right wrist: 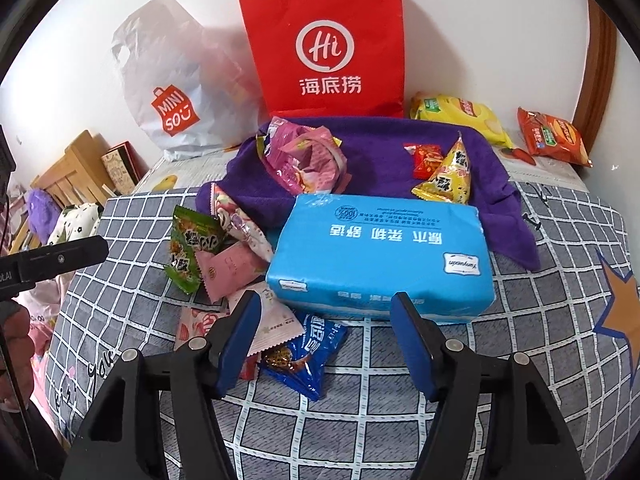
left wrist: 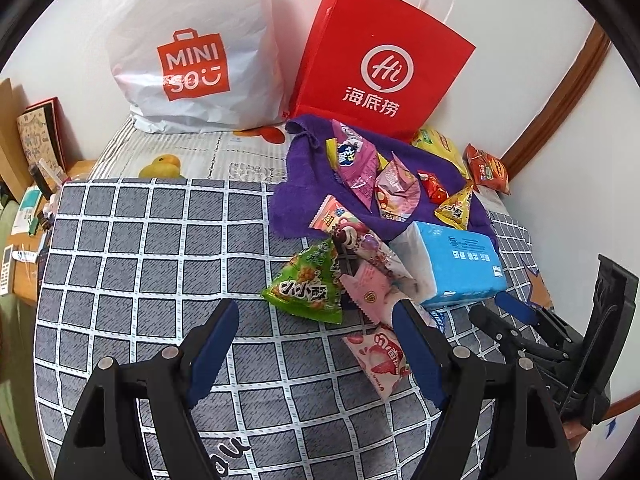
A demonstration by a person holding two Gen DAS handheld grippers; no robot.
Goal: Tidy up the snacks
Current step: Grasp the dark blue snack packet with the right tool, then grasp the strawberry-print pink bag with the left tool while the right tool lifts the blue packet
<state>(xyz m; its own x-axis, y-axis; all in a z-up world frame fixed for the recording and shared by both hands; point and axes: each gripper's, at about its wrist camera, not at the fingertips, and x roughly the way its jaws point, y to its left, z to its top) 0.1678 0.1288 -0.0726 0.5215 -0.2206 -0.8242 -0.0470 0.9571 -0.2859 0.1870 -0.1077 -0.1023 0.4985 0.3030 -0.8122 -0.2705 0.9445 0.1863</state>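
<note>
Several snack packets lie on a checked bed cover (left wrist: 140,264) and a purple towel (left wrist: 304,184). A green triangular packet (left wrist: 308,284), pink packets (left wrist: 372,292) and a strawberry packet (left wrist: 380,356) lie just ahead of my open, empty left gripper (left wrist: 316,320). My right gripper (right wrist: 324,316) is open and empty, just short of a blue tissue pack (right wrist: 380,256), with a dark blue snack packet (right wrist: 308,352) and a white packet (right wrist: 276,328) between its fingers. A yellow triangular packet (right wrist: 448,176) and a pink bag (right wrist: 304,156) lie on the towel (right wrist: 380,152).
A red paper bag (left wrist: 380,60) and a white Miniso bag (left wrist: 192,52) stand against the back wall. A yellow chip bag (right wrist: 460,116) and an orange bag (right wrist: 552,136) lie at the right. A wooden bedside stand with clutter (left wrist: 24,208) is at the left.
</note>
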